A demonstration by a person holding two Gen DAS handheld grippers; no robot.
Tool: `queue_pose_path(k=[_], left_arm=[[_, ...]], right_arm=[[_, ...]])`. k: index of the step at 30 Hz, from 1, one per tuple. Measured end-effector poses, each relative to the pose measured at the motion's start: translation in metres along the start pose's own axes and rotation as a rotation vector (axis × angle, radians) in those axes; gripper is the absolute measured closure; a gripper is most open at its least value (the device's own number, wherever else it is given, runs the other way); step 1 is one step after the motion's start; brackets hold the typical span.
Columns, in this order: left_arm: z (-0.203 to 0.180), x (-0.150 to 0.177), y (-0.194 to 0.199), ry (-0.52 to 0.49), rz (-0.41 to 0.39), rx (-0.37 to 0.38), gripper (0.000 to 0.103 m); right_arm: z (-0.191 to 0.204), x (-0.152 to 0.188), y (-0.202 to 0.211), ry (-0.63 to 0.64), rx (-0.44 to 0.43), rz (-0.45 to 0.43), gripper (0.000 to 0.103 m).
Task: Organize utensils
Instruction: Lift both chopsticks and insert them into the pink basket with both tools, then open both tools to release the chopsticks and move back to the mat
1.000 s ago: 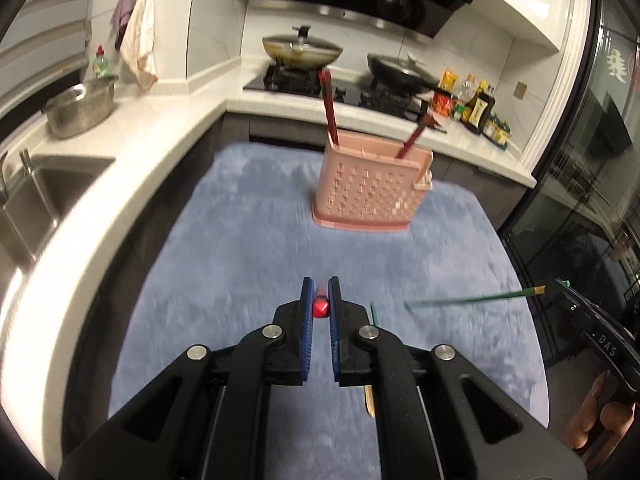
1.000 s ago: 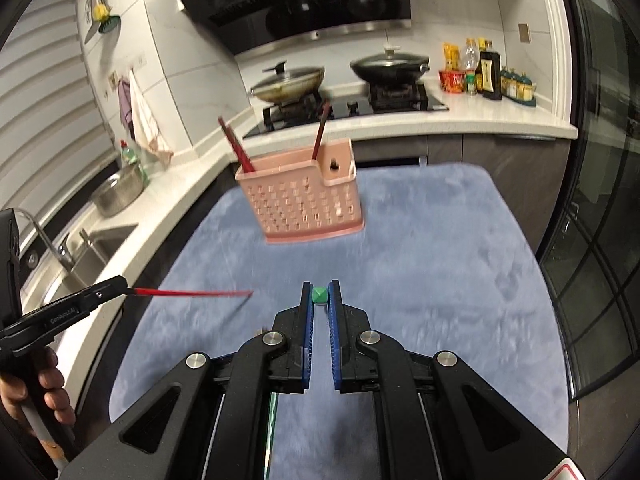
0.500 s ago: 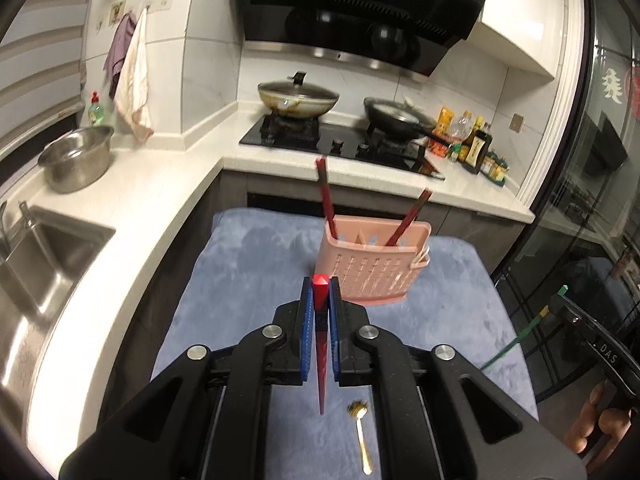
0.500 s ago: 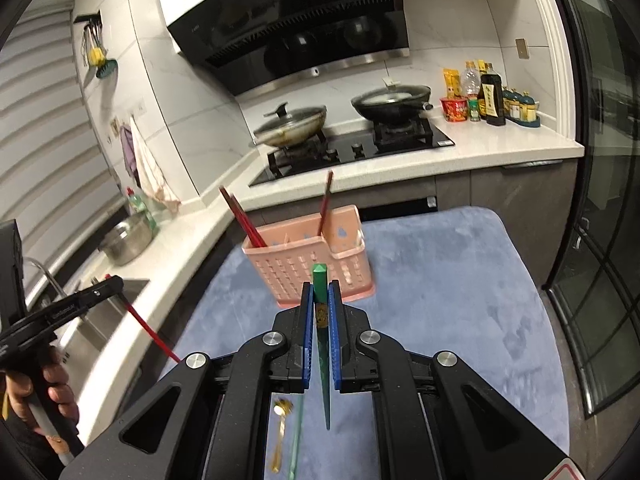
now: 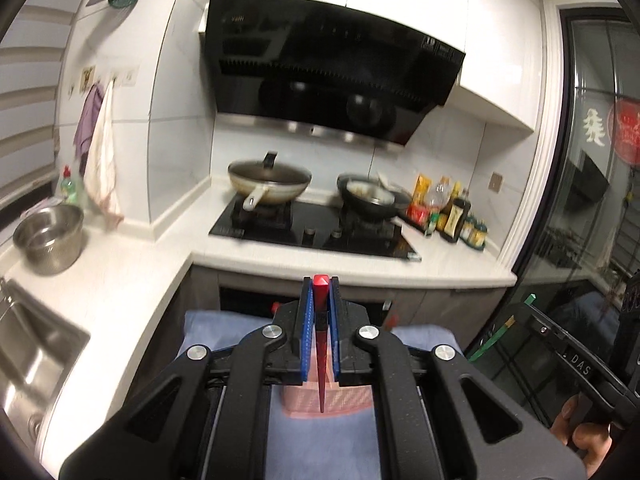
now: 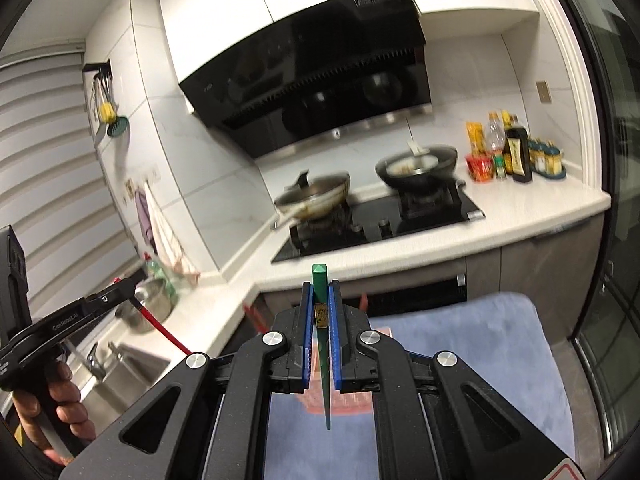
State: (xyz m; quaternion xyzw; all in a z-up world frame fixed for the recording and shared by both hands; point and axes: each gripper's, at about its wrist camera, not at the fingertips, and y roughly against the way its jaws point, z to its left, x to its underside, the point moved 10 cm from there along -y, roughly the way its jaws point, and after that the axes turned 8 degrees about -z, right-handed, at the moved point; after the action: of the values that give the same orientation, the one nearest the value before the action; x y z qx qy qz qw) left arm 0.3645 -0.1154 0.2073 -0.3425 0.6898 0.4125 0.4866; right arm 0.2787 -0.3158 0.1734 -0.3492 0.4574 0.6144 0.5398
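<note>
Each black gripper (image 5: 320, 312) (image 6: 320, 312) has blue ribbed pads (image 5: 306, 340), 4 silver screws and bare-skinned hands (image 6: 44, 412).

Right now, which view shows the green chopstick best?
The right wrist view: the green chopstick runs nearly its whole length, pinched upright in the right claw, tip down over the pink basket. The left wrist view catches only a short piece of it at the right edge.
</note>
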Motion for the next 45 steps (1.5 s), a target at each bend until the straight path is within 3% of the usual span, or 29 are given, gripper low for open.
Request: queue_pose_path(k=[5, 9, 23, 32, 36, 40, 45], left_arm=[[-0.001, -0.016, -0.033, -0.008, -0.032, -0.003, 0.096], [0.001, -0.01, -0.059, -0.014, -0.021, -0.013, 0.096], [0.022, 0.059, -0.115, 0.011, 0.121, -0.045, 0.096], [0.026, 0.071, -0.119, 0.025, 0.141, -0.06, 0.095], [0.028, 0.068, -0.114, 0.038, 0.125, -0.071, 0.08], [0.028, 0.065, -0.106, 0.031, 0.118, -0.084, 0.072], [0.028, 0.064, -0.093, 0.021, 0.112, -0.09, 0.071]], right_arm=[[0.006, -0.029, -0.036, 0.013, -0.006, -0.045, 0.096], [0.003, -0.03, -0.067, 0.002, -0.007, -0.034, 0.096], [-0.015, 0.04, -0.132, -0.013, 0.023, 0.124, 0.096], [-0.023, 0.054, -0.138, -0.019, 0.051, 0.149, 0.094], [-0.024, 0.051, -0.134, -0.012, 0.061, 0.133, 0.09], [-0.025, 0.048, -0.125, -0.005, 0.065, 0.125, 0.089], [-0.02, 0.05, -0.11, 0.014, 0.067, 0.121, 0.084]])
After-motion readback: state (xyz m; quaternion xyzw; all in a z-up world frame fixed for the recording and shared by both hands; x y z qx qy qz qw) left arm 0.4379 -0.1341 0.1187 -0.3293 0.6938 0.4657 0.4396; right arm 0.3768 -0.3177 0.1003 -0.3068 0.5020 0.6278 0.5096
